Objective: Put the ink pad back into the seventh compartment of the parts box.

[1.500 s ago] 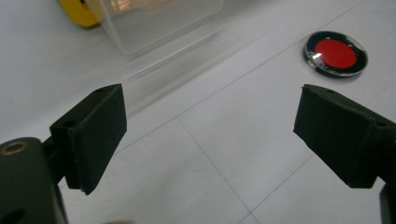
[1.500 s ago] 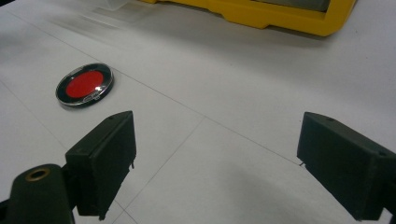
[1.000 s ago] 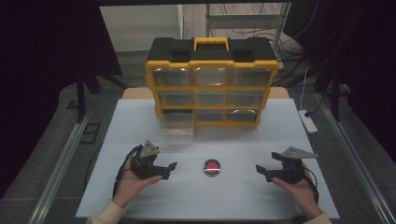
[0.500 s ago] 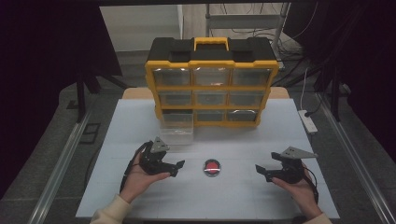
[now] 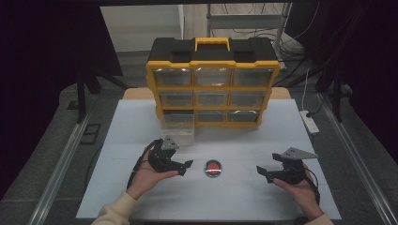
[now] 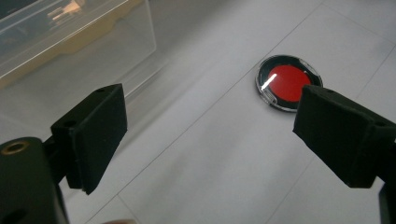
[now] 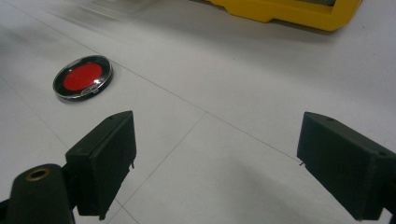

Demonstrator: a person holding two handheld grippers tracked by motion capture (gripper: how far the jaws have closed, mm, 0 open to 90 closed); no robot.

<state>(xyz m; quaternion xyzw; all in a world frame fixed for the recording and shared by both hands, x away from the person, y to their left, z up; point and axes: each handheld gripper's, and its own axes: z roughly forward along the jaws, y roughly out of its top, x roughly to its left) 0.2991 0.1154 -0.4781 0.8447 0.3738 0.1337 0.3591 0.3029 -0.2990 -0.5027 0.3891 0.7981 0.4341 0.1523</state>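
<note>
A small round case (image 5: 213, 168) with a red centre and a clear lid lies flat on the white table. It appears again in the left gripper view (image 6: 288, 82) and the right gripper view (image 7: 83, 78). My left gripper (image 5: 184, 168) is open just left of the case, its jaws pointing toward it. My right gripper (image 5: 263, 173) is open well to the right of the case, with nothing between its jaws. A clear plastic drawer (image 5: 178, 127) stands on the table in front of the yellow and black organiser (image 5: 213, 86).
The organiser holds several clear drawers and stands at the table's (image 5: 244, 140) far side; its lower left slot is open. A white power strip (image 5: 309, 123) lies off the right edge. Metal rails run along both sides of the table.
My left gripper has moved right and slightly forward, closer to the round case. The right gripper has stayed nearly still.
</note>
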